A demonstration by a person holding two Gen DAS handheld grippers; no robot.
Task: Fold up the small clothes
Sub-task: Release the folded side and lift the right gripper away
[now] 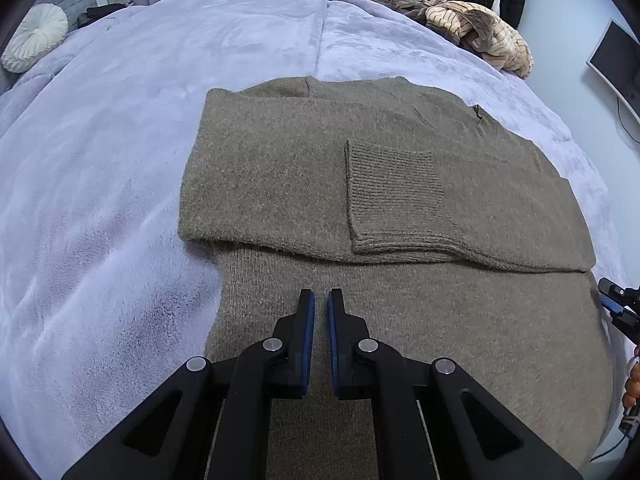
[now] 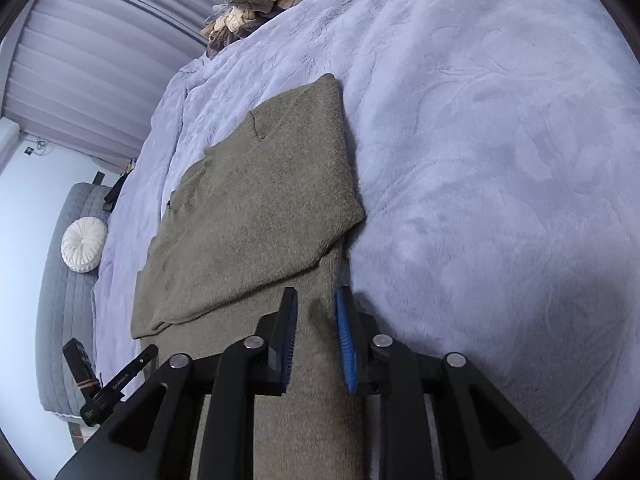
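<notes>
sweater (image 1: 304, 176): near hem cut off | left gripper (image 1: 320, 300): jaws pressed together, empty | right gripper (image 2: 316, 300): jaws spread over sweater edge, contact unclear

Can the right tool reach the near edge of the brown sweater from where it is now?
Probably yes: the right tool hangs open just over the sweater by its edge, with nothing between them.
</notes>
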